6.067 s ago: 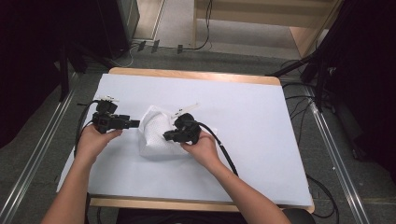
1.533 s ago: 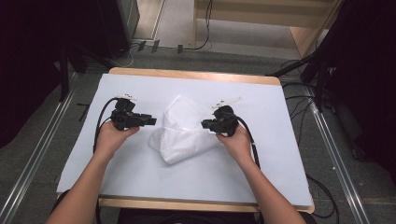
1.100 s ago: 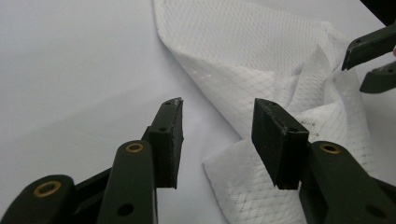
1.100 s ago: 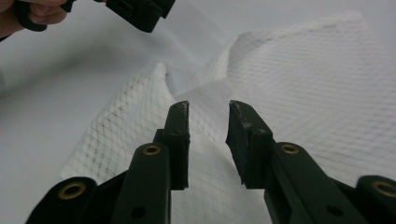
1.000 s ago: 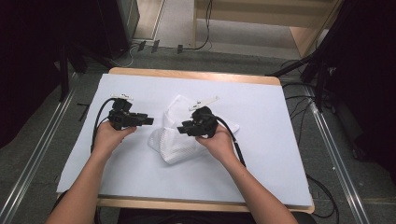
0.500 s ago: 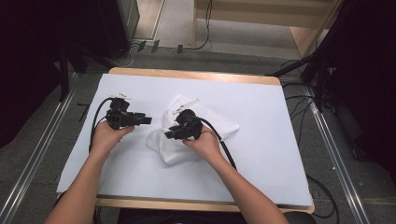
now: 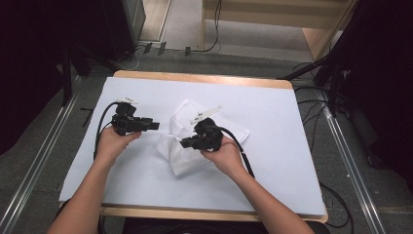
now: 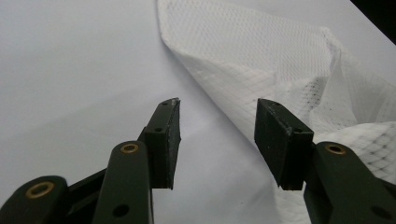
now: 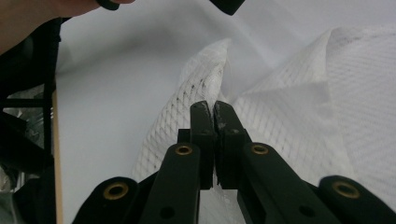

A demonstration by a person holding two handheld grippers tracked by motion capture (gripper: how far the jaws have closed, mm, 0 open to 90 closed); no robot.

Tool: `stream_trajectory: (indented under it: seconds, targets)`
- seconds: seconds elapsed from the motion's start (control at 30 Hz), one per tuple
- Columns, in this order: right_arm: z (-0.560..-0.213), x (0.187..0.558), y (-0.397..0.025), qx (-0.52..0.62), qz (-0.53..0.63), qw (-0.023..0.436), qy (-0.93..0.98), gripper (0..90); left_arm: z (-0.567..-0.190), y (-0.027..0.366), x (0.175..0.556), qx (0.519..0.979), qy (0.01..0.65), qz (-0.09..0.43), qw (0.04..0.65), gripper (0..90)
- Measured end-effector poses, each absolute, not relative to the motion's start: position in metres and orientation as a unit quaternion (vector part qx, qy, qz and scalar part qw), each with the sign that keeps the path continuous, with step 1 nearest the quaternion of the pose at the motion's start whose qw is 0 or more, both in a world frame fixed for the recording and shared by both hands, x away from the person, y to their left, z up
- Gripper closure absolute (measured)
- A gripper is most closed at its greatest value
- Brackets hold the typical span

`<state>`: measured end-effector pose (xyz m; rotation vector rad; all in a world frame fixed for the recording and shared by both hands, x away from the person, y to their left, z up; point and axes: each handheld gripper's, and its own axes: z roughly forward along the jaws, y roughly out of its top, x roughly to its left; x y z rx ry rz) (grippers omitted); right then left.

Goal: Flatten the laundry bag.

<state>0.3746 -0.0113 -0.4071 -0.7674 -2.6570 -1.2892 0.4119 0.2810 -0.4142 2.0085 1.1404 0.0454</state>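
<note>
High view is showing you working a white mesh cloth (image 7: 195, 146) that is lying crumpled near the middle of the worktop (image 7: 292, 165), which is covered in white. Your right gripper (image 7: 184, 144) is sitting over the cloth's middle, and in the right gripper view its jaws are pressed together on a raised fold of the mesh (image 9: 205, 88), so you are pinching the fabric there. Your left gripper (image 7: 155, 126) is hovering just beside the cloth's left edge; in the left gripper view its jaws are standing apart with nothing between them, the cloth's straight edge (image 8: 219, 102) running just past the right-hand jaw.

You are dealing with something light, soft and limp: it is likely to sag and drape wherever it is not held, and the open weave may snag or stretch under a hard pull. A pinch through one layer near a hem or corner should be giving you more control than a bunch in the middle. The near edge by your left gripper is looking like the sensible spot to take hold of.
</note>
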Motion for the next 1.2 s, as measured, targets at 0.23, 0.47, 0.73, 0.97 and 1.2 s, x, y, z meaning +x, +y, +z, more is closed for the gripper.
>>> stream_trajectory:
  seconds: [0.23,0.47,0.73,0.97,1.2]
  targets:
    - [-0.405,0.353,-0.036,-0.251,-0.430,0.053,-0.866,88.9,-0.412,0.268,0.410,0.802,0.441,0.013,0.402,51.6]
    - [-0.411,0.332,-0.055,-0.254,-0.440,0.054,-0.860,88.4,-0.411,0.258,0.411,0.807,0.432,0.011,0.402,51.6]
    - [-0.419,0.310,-0.071,-0.259,-0.441,0.064,-0.857,83.5,-0.411,0.249,0.416,0.811,0.423,0.014,0.403,51.5]
    - [-0.417,0.299,-0.093,-0.277,-0.451,0.051,-0.847,73.1,-0.415,0.233,0.419,0.821,0.409,0.003,0.399,51.6]
    - [-0.412,0.299,-0.119,-0.308,-0.462,0.029,-0.831,77.3,-0.415,0.220,0.420,0.830,0.396,0.001,0.393,52.5]
